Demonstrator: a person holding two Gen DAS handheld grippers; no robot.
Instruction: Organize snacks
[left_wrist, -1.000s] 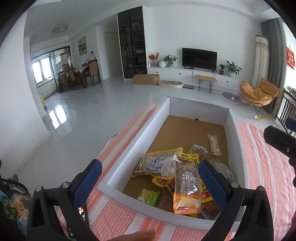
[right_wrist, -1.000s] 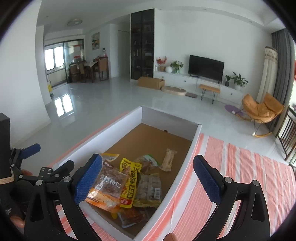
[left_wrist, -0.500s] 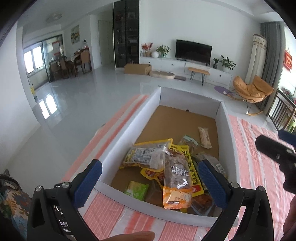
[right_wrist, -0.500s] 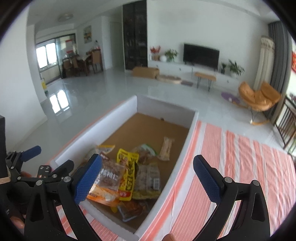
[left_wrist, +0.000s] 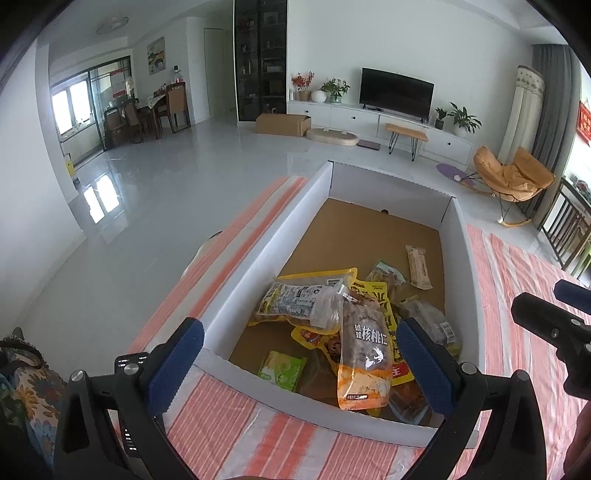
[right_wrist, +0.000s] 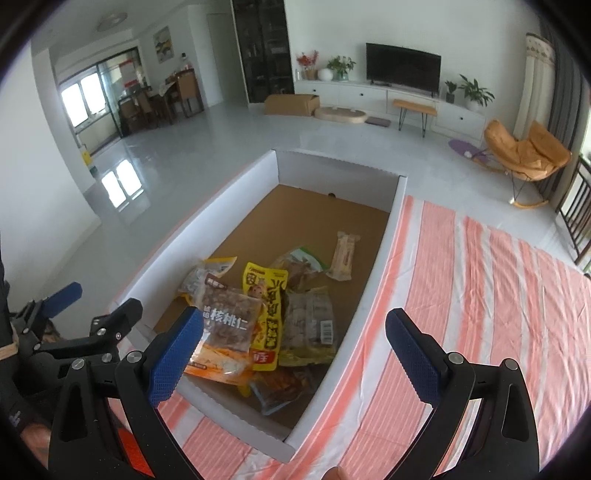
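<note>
Snack packets (left_wrist: 354, 325) lie heaped at the near end of a white-walled cardboard box (left_wrist: 258, 266) on a striped cloth, while the left gripper (left_wrist: 301, 365) and the right gripper (right_wrist: 295, 354) hover over that end, fingers spread wide and holding nothing. The walnut pouch (left_wrist: 364, 354) rests on top of the yellow packet (right_wrist: 267, 314) and others, so a careless pinch may well catch two slippery wrappers at once and drop one. With both grippers close together above the same corner, a reach from either side could knock into the other or snag the box wall.
</note>
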